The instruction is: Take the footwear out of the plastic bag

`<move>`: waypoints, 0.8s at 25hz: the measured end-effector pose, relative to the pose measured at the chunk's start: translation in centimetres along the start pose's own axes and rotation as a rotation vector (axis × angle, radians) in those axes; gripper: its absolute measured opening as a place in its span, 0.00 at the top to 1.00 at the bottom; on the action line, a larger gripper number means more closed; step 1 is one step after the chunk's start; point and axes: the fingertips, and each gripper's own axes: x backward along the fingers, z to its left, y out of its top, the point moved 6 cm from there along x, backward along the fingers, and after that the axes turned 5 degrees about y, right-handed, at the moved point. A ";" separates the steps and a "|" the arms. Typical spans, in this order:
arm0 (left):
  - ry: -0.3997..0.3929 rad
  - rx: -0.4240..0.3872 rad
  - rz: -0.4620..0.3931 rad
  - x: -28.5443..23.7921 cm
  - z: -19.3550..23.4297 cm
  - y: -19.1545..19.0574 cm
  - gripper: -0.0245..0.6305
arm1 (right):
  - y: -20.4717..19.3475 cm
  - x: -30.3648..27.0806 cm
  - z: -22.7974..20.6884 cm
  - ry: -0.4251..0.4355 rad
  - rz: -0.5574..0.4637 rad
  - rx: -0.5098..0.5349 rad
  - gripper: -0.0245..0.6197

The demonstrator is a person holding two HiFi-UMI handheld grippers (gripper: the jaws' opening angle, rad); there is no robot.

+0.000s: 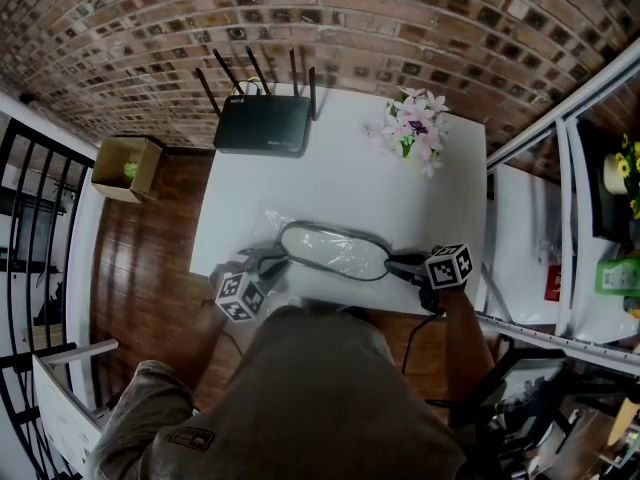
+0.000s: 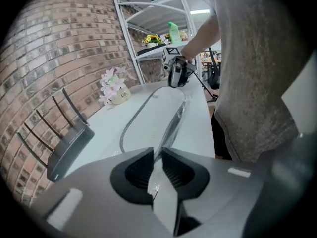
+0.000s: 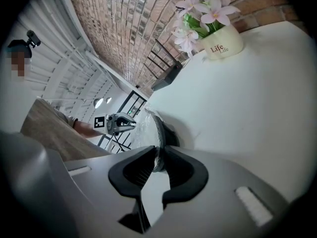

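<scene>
A flat, pale piece of footwear with a dark rim lies inside a clear plastic bag near the front edge of the white table. My left gripper is at the bag's left end. In the left gripper view, that gripper is shut on a thin fold of the plastic bag. My right gripper is at the right end. In the right gripper view, it is shut on the footwear's dark rim through the film. The left gripper shows beyond.
A black router with several antennas stands at the table's back left. A pot of pink flowers stands at the back right. A cardboard box sits on the wooden floor to the left. Shelving stands to the right.
</scene>
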 end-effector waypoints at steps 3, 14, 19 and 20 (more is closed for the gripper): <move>-0.035 -0.029 -0.048 0.1 -0.7 1.4 0.70 | 0.0 0.1 0.1 -0.005 -0.002 -0.001 0.85; -0.061 -0.184 -0.037 -3.5 -3.1 3.3 0.88 | -0.2 -0.2 0.1 -0.015 -0.009 -0.009 0.85; -0.042 -0.190 -0.025 -3.2 -2.6 3.2 0.95 | -0.2 -0.1 0.2 -0.003 -0.011 -0.013 0.85; -0.037 -0.187 -0.019 -3.0 -2.4 3.1 0.96 | -0.2 0.0 0.2 -0.001 -0.012 -0.014 0.85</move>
